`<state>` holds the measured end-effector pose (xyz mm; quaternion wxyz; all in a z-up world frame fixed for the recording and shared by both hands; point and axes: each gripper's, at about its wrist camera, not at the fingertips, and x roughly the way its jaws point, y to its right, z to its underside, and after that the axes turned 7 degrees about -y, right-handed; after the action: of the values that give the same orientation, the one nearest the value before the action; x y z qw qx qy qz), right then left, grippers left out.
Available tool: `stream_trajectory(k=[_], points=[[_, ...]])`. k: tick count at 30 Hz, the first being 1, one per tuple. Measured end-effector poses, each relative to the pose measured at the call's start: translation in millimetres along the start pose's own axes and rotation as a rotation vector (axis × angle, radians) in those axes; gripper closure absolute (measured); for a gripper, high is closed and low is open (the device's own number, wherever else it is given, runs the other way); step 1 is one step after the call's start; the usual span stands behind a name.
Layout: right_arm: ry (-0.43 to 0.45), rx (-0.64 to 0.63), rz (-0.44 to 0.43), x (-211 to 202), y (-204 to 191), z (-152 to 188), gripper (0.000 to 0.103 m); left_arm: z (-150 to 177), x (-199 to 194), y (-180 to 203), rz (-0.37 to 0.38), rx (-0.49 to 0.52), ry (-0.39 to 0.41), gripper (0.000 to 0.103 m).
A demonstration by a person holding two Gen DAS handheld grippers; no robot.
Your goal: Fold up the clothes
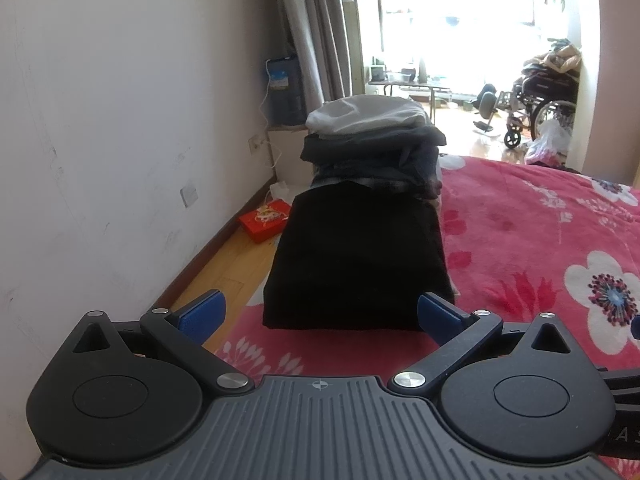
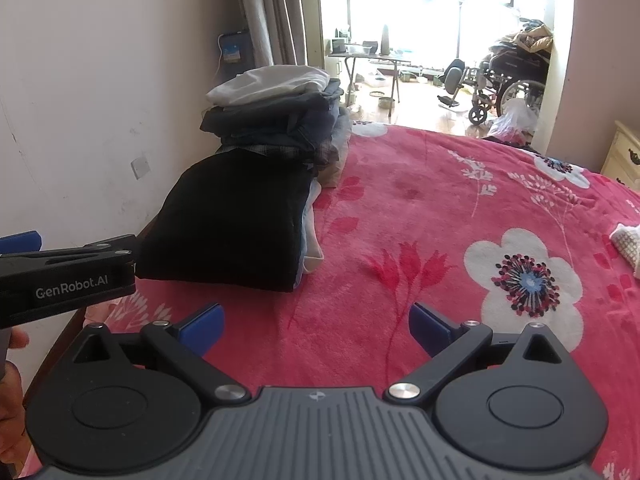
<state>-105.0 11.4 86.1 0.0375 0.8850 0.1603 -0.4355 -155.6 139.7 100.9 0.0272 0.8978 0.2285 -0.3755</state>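
Both grippers spread and empty over the bed, folded clothes lined up along the wall-side edge.

We see the left gripper (image 1: 320, 312) with its blue pads wide apart, holding nothing, just short of a folded black garment (image 1: 356, 256) that lies flat on the red floral blanket (image 1: 540, 232). Behind it stands a stack of folded clothes (image 1: 372, 144), a white piece on top. Our right gripper (image 2: 316, 328) also gapes, empty, above bare blanket, the black garment ahead to its left. A white knitted cloth (image 2: 628, 240) lies at the right edge; a wheelchair (image 2: 508, 80) stands in the bright far room.
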Motion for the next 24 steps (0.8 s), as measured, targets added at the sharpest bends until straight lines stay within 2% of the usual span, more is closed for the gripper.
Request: stream_trajectory(k=[24], points=[[-0.012, -0.014, -0.003, 2.0, -2.6, 2.7, 0.002, 0.5, 6.2, -0.3, 0.011, 0.007, -0.036, 0.000]])
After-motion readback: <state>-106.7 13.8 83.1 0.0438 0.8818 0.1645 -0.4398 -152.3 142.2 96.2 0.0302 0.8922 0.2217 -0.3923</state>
